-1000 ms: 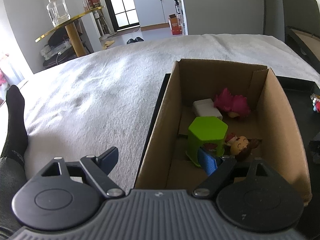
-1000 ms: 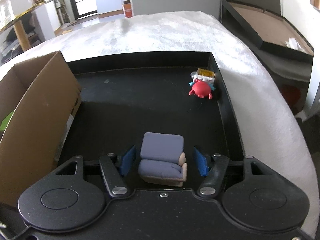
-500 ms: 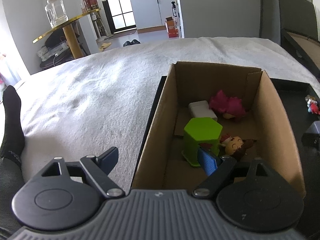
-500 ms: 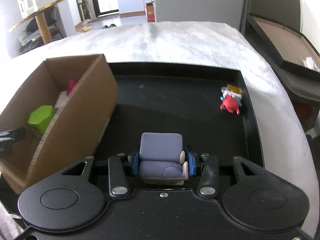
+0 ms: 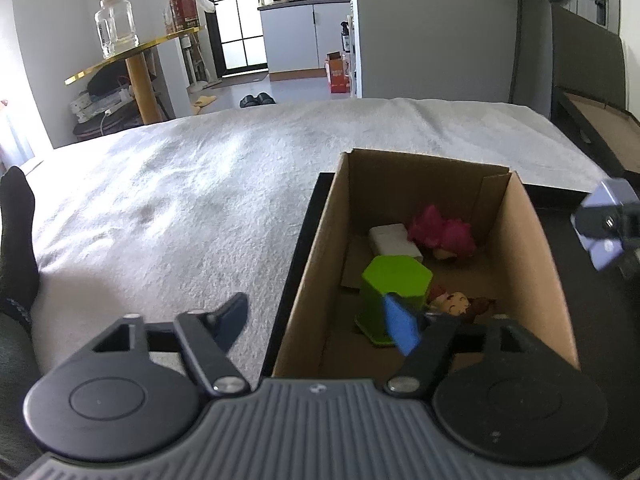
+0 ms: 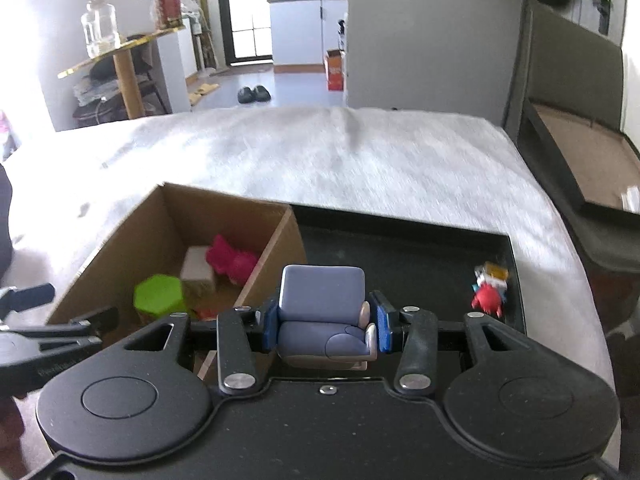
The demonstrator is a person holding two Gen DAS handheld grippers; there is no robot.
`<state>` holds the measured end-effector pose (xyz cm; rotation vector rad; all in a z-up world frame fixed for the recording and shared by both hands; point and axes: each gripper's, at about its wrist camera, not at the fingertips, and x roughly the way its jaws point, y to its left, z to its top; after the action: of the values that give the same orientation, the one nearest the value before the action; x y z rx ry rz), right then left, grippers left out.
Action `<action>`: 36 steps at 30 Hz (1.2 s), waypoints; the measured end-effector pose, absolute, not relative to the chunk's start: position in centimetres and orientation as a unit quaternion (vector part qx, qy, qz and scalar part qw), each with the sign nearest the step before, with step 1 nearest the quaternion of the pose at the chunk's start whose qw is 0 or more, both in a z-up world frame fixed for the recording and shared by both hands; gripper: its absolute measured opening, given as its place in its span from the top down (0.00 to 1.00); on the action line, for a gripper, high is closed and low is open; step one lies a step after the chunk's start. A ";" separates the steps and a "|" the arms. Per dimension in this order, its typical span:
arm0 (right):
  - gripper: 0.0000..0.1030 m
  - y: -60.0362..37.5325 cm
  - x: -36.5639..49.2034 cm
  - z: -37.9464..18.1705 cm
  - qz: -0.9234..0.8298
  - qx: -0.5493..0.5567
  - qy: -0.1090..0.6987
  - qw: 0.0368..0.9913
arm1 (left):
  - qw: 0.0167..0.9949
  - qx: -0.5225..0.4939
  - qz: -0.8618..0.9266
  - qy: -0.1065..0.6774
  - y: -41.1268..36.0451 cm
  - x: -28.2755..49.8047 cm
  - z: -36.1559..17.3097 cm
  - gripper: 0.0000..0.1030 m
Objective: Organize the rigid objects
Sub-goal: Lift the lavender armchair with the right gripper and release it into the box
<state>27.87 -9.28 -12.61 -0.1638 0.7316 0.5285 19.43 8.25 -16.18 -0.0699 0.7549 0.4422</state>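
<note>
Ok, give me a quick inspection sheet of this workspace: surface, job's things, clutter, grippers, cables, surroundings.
Surface: white bedcover with a black tray on it.
Job's things: cardboard box on the tray, holding a green hexagonal block, a white block, a pink toy and a small doll; red crab toy left on the tray.
Clutter: nothing seen.
Grippers: right gripper shut on the toy armchair, beside the box; left gripper open astride the box's wall, jaws have just been closing.
Cables: one hanging down the far wall.
Surroundings: round gold table with a glass jar; a socked foot.
</note>
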 end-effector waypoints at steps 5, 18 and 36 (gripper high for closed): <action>0.58 -7.8 27.7 -11.8 0.266 -0.086 0.338 0.899 | 0.902 -0.042 0.210 0.374 8.3 19.3 -16.5 0.66; 0.58 -3.5 26.3 -11.3 0.305 -0.127 0.315 0.890 | 0.903 -0.061 0.211 0.370 9.8 18.6 -16.6 0.85; 0.43 -1.9 25.4 -13.0 0.268 -0.174 0.310 0.895 | 0.900 -0.083 0.204 0.377 10.3 18.6 -16.8 0.85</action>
<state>25.40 -1.86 -12.99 -0.3613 0.6421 0.5555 18.63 10.29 -16.82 -0.1713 0.7805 0.4220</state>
